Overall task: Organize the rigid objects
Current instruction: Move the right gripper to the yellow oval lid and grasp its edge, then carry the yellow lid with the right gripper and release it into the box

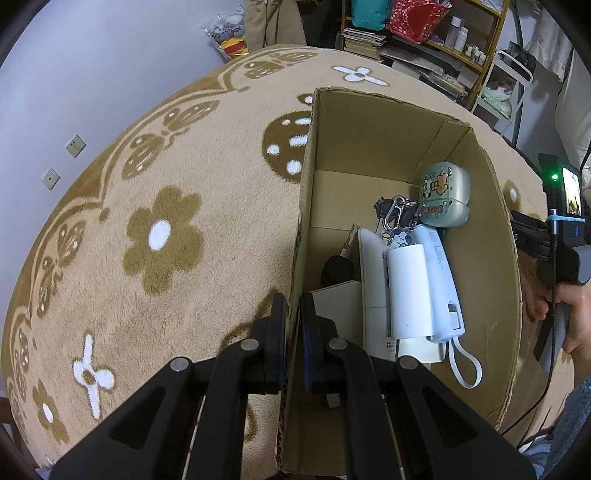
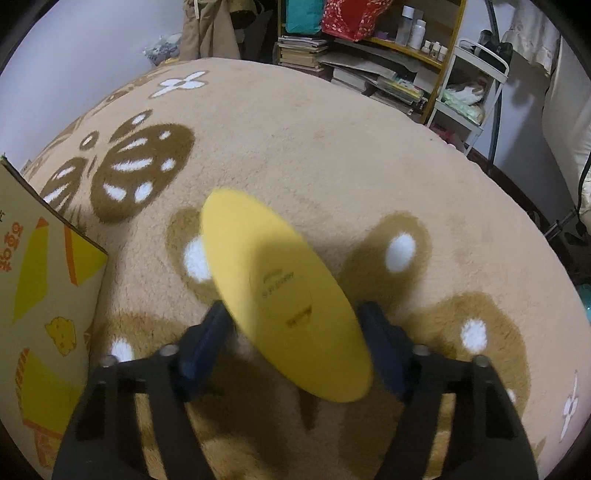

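With the left gripper (image 1: 293, 343) clamped on the cardboard box (image 1: 495, 258) wall at lower centre, the half-open right gripper (image 2: 295, 343) should pinch the tilted yellow disc (image 2: 284, 299) squarely before lifting

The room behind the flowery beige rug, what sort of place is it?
Probably a lived-in bedroom or storage room at home: a yellow-framed shelf with stacked books and bottles, a soft brown-patterned beige rug, and hanging tan clothing.
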### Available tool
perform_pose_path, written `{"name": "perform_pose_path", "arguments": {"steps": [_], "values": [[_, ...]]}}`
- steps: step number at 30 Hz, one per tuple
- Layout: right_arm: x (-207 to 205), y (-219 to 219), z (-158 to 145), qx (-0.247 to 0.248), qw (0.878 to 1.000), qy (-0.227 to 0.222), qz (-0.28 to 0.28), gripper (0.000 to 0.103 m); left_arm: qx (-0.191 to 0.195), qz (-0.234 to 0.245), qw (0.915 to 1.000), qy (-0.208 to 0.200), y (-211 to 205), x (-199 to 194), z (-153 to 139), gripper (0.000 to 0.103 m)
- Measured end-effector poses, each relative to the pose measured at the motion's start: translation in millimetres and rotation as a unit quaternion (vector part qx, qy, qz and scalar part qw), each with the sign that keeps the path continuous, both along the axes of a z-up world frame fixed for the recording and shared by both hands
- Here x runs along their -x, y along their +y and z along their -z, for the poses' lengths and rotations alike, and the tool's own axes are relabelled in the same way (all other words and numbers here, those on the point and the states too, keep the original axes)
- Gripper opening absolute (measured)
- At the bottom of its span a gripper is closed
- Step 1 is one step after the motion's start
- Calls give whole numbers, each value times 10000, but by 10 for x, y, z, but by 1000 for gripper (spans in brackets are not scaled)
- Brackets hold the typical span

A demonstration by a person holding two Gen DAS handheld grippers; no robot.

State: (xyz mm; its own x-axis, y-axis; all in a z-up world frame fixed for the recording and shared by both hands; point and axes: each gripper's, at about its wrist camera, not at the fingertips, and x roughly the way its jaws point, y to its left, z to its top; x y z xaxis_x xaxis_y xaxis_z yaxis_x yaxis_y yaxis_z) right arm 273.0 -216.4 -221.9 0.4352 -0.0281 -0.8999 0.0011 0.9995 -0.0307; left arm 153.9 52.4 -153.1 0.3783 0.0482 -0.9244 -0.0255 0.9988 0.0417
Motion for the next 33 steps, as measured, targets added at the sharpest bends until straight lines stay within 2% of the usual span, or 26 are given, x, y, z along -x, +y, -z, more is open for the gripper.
{"name": "perform_pose_path", "arguments": {"steps": [2,3,10,14,21,26,33], "values": [[24,-29,-37,43,10000,-12,-73,58,0,-1,10000,1,1,0,0,7],[32,-40,-44,40,9999,-24,-102,56,-2,1,10000,1,0,-1,0,7],[190,-88,-75,-166,9998,-117,17,56,-4,2,10000,3,3,-2,3,7],[399,-145,-103,-476,9986,-164,158,56,3,-2,10000,5,3,-3,1,7],[562,-206,-78,-592,9969,-203,486,56,-1,3,10000,8,0,-6,-1,7],[549,-172,-207,-580,9960,-310,603,56,-11,27,10000,3,0,-4,-5,7],[601,-131,-473,-898,9920,-551,696,56,14,17,10000,6,5,-6,-10,7]]}}
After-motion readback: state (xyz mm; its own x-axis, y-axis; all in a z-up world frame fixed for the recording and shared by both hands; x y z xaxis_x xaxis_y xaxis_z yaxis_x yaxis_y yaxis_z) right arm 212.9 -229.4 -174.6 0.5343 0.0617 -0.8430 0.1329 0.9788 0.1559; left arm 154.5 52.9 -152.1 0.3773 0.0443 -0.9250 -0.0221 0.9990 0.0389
